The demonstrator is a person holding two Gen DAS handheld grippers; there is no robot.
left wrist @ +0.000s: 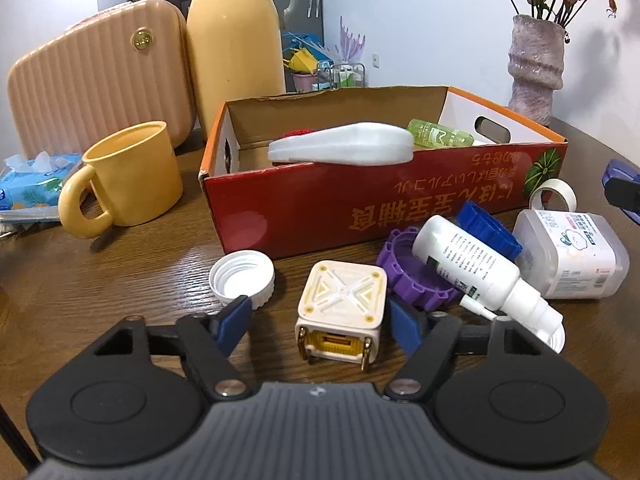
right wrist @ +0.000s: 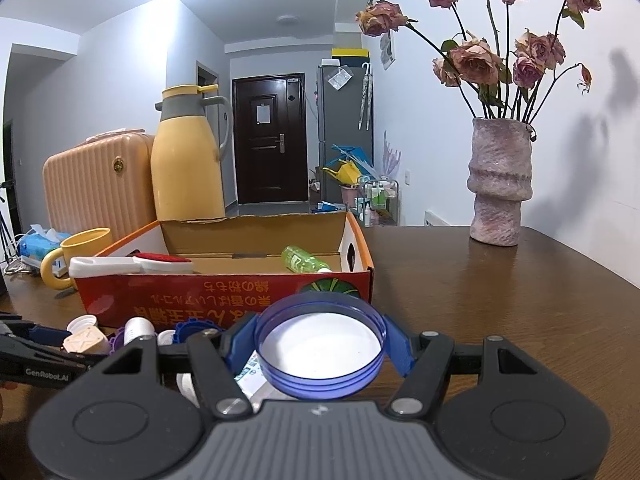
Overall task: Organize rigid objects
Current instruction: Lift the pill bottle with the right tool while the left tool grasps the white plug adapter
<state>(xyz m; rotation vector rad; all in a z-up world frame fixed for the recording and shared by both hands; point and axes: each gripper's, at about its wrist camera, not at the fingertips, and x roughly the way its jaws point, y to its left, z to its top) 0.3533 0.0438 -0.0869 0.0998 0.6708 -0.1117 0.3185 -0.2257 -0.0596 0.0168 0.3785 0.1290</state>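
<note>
The blue lid (right wrist: 320, 354) is pinched by the right claw (right wrist: 318, 344) just in front of the red box (right wrist: 224, 292), its open side turned up and toward the camera. The left claw (left wrist: 320, 320) is spread around the cream cube charger (left wrist: 340, 312), whose prongs point toward the camera. The white spray bottle (left wrist: 476, 268) is laid on the counter (left wrist: 120, 288) in front of the box, nozzle toward the camera, its tip partly hidden by the claw.

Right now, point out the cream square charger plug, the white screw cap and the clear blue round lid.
cream square charger plug (left wrist: 343, 298), left wrist view, top face.
white screw cap (left wrist: 241, 278), left wrist view, inner floor.
clear blue round lid (right wrist: 320, 350), right wrist view, white inside.
</note>
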